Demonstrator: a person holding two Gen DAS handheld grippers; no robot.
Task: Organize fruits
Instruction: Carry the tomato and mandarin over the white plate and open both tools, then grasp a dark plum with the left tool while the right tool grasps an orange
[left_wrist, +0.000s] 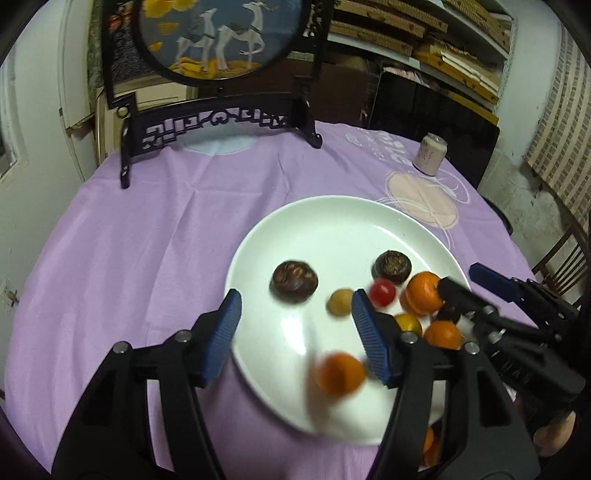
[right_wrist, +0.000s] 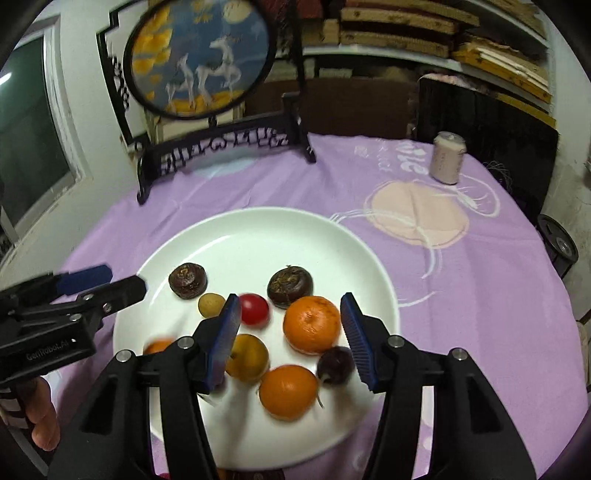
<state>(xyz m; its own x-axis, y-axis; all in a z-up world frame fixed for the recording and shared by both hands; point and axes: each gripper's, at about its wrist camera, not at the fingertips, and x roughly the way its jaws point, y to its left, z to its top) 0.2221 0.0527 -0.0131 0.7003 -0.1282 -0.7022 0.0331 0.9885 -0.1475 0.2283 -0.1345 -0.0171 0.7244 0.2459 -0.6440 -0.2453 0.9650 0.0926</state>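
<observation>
Both grippers, left gripper (left_wrist: 295, 332) and right gripper (right_wrist: 290, 338), are held spread above the white plate (right_wrist: 258, 229), on which the fruits, including an orange (right_wrist: 312, 324), are gathered.

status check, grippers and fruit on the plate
Left gripper open, empty, over white plate. Right gripper open, straddling big orange. Small orange blurred, looks in motion. Nothing blocking.
</observation>
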